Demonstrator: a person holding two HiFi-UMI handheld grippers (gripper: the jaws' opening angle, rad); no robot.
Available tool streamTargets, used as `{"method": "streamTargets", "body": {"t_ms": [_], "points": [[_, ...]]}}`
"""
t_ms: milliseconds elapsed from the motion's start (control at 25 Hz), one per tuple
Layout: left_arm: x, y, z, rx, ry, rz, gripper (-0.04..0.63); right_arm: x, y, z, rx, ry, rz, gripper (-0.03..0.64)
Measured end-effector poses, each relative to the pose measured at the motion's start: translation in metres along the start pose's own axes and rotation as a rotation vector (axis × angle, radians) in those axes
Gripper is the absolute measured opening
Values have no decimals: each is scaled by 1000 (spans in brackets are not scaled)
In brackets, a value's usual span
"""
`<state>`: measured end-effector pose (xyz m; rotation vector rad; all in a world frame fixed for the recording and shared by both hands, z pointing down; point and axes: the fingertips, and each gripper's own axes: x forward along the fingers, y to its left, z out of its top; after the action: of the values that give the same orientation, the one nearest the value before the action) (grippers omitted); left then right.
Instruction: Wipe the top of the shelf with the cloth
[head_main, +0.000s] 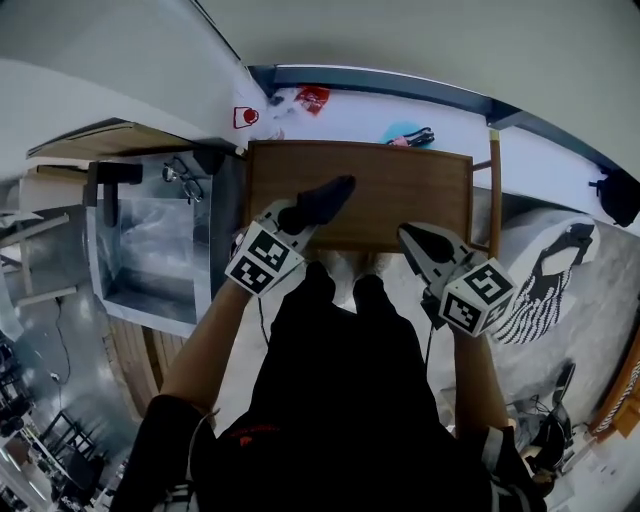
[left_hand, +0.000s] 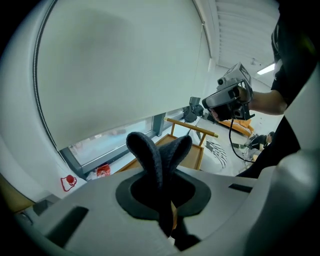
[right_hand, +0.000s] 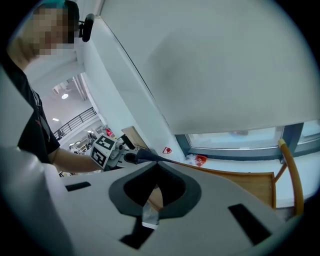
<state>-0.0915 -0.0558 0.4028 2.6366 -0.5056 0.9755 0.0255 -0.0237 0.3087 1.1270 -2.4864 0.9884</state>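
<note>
Two claws show in the head view. My left claw (head_main: 300, 215) pinches the dark cloth (head_main: 325, 197) over the near left part of the shelf (head_main: 400, 185) top. My right claw (head_main: 408, 236) sits by the near right edge. In the left gripper view, the cloth (left_hand: 157, 155) sticks up from the squeezed jaws. In the right gripper view, the jaws are pressed together with nothing between them. I see no wiped patch, so I think most of the wiping is left.

A brown wooden shelf top (head_main: 390, 190) is seen just ahead of the left fingers (head_main: 272, 214) and right fingers (head_main: 425, 247). A dark cloth (head_main: 320, 200), pinched in the left fingers, is seen over its near edge; contact cannot be told.
</note>
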Motion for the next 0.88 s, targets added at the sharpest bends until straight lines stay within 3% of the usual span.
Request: {"method": "streamTargets", "body": {"t_ms": [520, 880], "points": [[-87, 27, 72, 14, -223, 97, 37, 25, 51, 44, -147, -29, 32, 5], [-125, 29, 97, -6, -319, 129, 37, 28, 71, 77, -237, -75, 43, 5]]}}
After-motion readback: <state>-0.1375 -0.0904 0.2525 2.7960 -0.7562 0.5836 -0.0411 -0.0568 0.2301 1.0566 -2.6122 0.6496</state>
